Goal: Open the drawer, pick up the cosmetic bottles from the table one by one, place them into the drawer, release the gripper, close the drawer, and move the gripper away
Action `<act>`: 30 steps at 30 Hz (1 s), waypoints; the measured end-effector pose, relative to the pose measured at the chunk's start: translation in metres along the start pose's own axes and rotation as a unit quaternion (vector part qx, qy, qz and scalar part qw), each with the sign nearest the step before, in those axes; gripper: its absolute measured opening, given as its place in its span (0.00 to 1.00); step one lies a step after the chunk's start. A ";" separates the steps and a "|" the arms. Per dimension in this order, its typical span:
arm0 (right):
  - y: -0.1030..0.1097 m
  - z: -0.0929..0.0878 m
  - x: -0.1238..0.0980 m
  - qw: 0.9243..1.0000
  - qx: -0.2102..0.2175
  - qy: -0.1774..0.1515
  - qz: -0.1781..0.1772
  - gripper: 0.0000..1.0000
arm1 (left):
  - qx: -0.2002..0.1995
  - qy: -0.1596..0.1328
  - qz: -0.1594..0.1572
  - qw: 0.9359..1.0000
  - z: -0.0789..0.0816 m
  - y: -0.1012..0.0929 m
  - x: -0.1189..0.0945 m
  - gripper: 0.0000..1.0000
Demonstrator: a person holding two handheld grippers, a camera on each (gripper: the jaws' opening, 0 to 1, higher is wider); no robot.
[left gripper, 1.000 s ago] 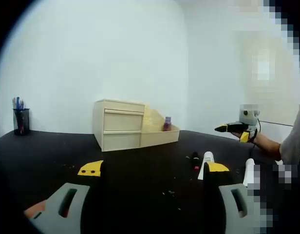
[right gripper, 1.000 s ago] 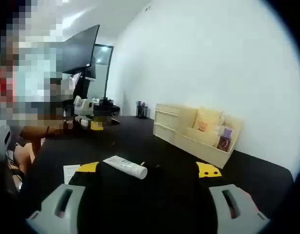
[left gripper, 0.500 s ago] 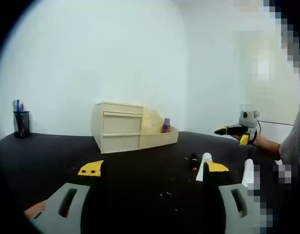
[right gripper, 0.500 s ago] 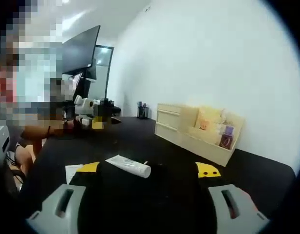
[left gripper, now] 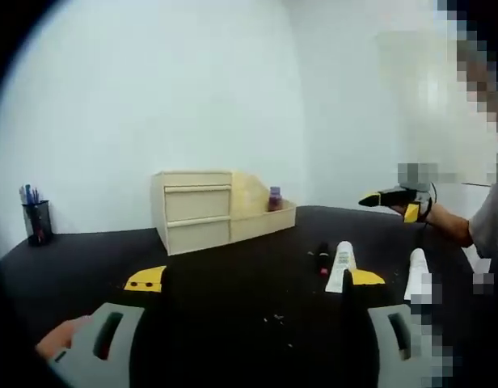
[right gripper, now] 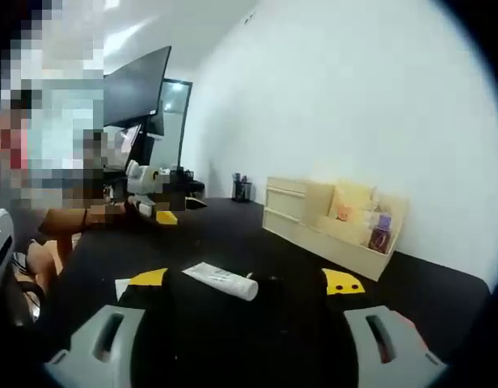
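Here, in the left gripper view, the left gripper (left gripper: 253, 279) hangs wide open and empty, well short of the wooden drawer unit (left gripper: 192, 210), both drawers shut; white tubes (left gripper: 340, 267) lie right of it. In the right gripper view, the right gripper (right gripper: 245, 279) gapes empty above a tube (right gripper: 222, 280); best square up on the drawer front first

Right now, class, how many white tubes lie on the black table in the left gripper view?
2: one white tube lies right of centre beside a small dark bottle; the other lies further right, partly behind mosaic patches. More could be hidden there.
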State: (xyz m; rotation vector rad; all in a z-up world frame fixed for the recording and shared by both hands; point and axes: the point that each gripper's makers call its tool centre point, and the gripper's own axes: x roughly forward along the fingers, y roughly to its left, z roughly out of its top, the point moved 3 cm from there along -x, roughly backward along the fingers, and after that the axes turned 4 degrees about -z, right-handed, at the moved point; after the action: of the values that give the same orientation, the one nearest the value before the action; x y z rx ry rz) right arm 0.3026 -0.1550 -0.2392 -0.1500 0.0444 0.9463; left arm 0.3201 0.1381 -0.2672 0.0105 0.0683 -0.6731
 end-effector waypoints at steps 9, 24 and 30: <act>0.005 0.007 -0.002 1.000 0.003 -0.014 0.004 0.68 | 0.002 0.010 -0.010 1.000 0.017 -0.018 0.011 0.70; 0.009 0.009 -0.003 1.000 -0.002 -0.015 0.003 0.67 | 0.017 0.002 -0.006 1.000 0.047 -0.031 0.018 0.48; 0.006 0.010 -0.004 1.000 -0.004 -0.018 -0.001 0.67 | 0.028 0.006 -0.007 1.000 0.057 -0.034 0.023 0.48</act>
State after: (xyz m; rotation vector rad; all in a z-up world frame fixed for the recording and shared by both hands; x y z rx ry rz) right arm 0.2945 -0.1533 -0.2295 -0.1400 0.0075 0.9469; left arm 0.3204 0.0949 -0.2115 0.0685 0.0610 -0.6889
